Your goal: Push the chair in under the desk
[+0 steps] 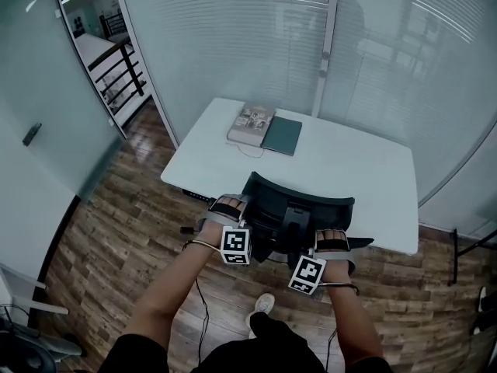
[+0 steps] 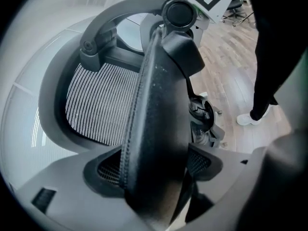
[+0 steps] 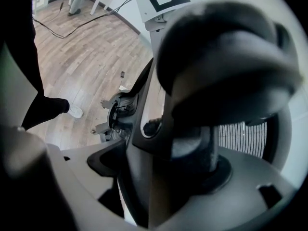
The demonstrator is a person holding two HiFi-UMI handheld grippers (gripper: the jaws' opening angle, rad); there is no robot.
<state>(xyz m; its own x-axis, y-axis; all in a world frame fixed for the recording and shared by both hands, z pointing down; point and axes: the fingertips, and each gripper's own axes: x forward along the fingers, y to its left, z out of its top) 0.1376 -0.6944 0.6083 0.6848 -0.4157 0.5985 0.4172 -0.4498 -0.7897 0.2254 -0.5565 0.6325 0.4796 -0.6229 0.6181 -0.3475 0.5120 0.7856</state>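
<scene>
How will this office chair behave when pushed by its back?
The black mesh-backed office chair probably glides easily over the smooth wood-plank floor. Held high up, it may swivel or tilt instead of tracking straight under the white desk.

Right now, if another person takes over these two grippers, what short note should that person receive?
Left gripper: closed on the left part of the chair back's top edge.
Right gripper: closed on the right part of the same back.
Chair: its back stands at the near edge of the white desk; the seat is hidden below.
Done: both grips taken, chair at the desk.
Left: probably push it a little further in, then open both grippers. How far the seat is under cannot be seen.
</scene>
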